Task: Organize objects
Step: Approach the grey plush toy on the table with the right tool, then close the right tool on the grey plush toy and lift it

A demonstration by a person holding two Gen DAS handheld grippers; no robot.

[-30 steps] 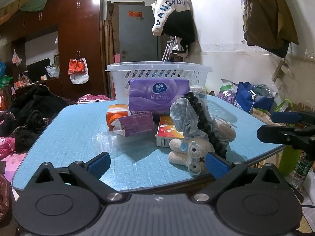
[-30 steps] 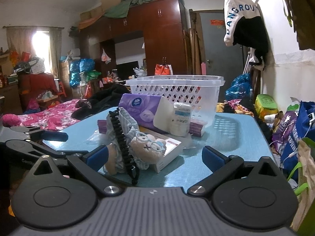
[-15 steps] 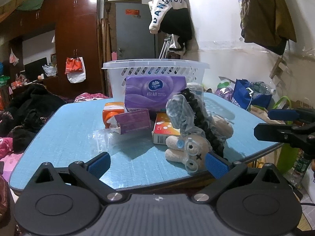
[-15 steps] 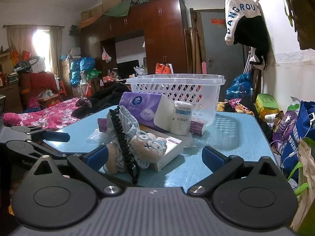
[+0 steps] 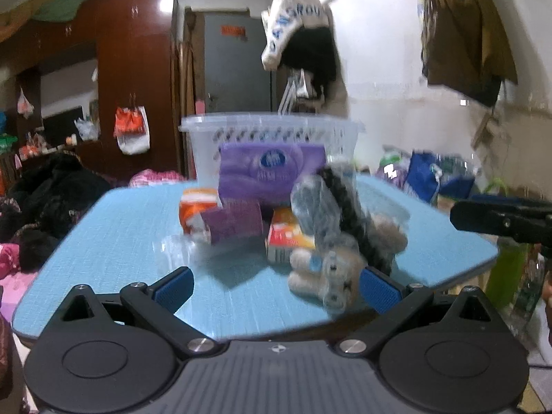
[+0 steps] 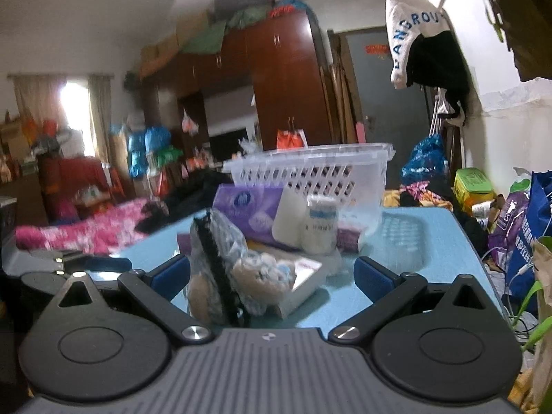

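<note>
Clutter sits bunched on the blue table (image 5: 114, 234) ahead of both grippers: a plush toy (image 5: 331, 269) just off the left gripper (image 5: 276, 284)'s right fingertip, a purple tissue pack (image 5: 272, 170) beyond it, and a white basket (image 5: 272, 131) farthest back. Both the left gripper and the right gripper (image 6: 272, 270) are spread wide, holding nothing.

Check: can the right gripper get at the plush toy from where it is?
Probably yes. The right gripper is open, and the plush toy in its clear bag sits at the near table edge, right in front of the jaws, with nothing between.
</note>
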